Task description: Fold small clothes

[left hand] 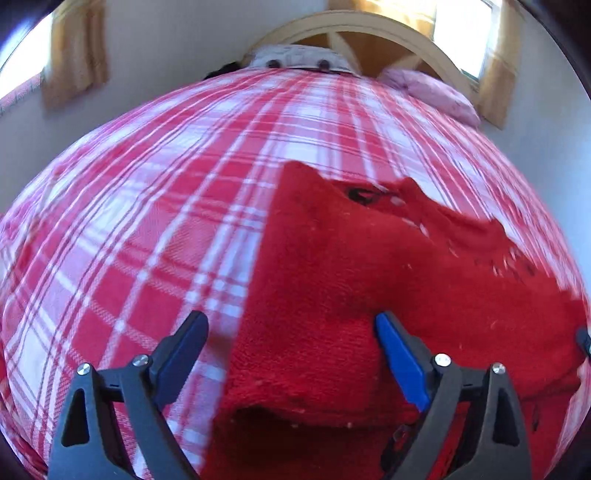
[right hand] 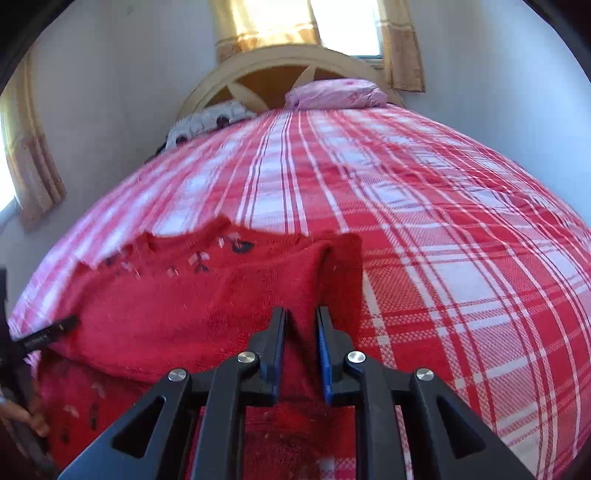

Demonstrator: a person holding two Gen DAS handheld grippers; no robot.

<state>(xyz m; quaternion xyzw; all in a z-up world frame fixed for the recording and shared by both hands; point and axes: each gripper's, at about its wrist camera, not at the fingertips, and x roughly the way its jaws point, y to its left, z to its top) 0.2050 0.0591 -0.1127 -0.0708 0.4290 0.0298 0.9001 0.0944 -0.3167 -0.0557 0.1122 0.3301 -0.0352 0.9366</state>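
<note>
A small red knit sweater point(left hand: 351, 258) with dark and white motifs near its far edge lies on the red-and-white plaid bedcover point(left hand: 147, 221). My left gripper point(left hand: 291, 317) is open wide low over the sweater's near left part; its left finger is over the plaid and its right finger over the knit. In the right wrist view the sweater point(right hand: 166, 295) is partly folded over. A raised ridge of its fabric stands between the narrowly parted jaws of my right gripper point(right hand: 301, 314), and the right pad's inner face shows bare. A left gripper finger point(right hand: 48, 332) shows at the left edge, with a hand point(right hand: 18, 417) below it.
The plaid bedcover point(right hand: 461, 258) stretches wide to the right and toward the headboard point(right hand: 280, 66). A pink pillow point(right hand: 332, 92) and a patterned white pillow point(right hand: 207, 118) lie at the head end. Curtained windows point(right hand: 343, 26) sit in the walls behind.
</note>
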